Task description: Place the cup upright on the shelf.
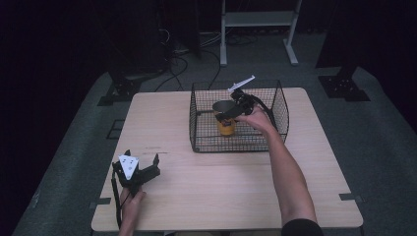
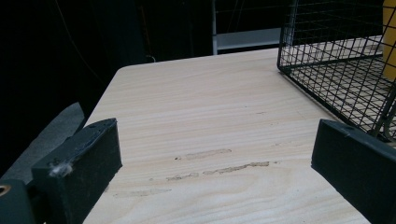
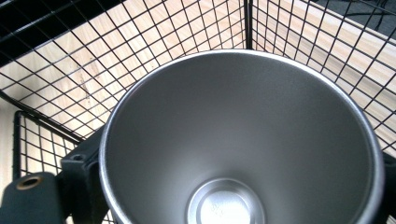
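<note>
Right gripper (image 1: pixel 235 109) is down inside the wire basket (image 1: pixel 280 98) at the table's (image 1: pixel 236 196) far edge, jaws clenched on the metal cup (image 1: pixel 223 106), which is held above the basket floor. Mesh walls hem the cup in all around, and a yellow object (image 1: pixel 226 128) sits right under it. Left gripper (image 1: pixel 142 169) rests near the front-left corner, jaws spread wide, grasping nothing.
</note>
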A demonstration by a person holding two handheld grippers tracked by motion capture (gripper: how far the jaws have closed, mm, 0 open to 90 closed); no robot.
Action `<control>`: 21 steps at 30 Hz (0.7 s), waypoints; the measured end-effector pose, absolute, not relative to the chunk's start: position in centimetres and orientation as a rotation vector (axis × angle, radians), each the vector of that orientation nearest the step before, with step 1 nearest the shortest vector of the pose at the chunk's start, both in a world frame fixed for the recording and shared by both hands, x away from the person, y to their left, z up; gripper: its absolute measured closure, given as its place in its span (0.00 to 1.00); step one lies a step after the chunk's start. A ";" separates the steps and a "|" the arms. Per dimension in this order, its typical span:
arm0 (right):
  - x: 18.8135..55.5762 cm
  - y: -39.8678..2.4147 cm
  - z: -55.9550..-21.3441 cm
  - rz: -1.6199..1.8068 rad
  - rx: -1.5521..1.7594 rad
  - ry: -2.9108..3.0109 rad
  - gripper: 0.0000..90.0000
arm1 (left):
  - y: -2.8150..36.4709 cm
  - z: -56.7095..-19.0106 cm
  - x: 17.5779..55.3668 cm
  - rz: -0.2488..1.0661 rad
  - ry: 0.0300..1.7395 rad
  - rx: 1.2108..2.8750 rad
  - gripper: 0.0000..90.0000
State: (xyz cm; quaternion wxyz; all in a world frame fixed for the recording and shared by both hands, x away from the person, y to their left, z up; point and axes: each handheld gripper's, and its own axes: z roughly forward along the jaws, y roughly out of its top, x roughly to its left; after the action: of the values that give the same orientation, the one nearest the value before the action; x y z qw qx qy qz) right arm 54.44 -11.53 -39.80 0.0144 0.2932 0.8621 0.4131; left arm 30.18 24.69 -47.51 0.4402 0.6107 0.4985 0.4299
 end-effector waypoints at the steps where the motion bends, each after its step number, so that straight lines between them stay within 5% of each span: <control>1: 54.4 -11.5 -39.8 1.279 0.911 2.687 0.11 | 24.7 -47.5 30.2 1.068 1.238 1.516 0.01; 21: 53.7 -11.2 -39.9 1.170 0.833 2.717 0.08 | 24.6 -47.5 30.2 1.070 1.236 1.518 0.01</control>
State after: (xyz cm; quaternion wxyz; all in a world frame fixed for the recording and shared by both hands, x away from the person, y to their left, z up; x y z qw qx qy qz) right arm 53.66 -11.19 -39.92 0.0342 0.2709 0.8836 0.3804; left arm 30.16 24.63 -47.52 0.4397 0.6112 0.4975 0.4309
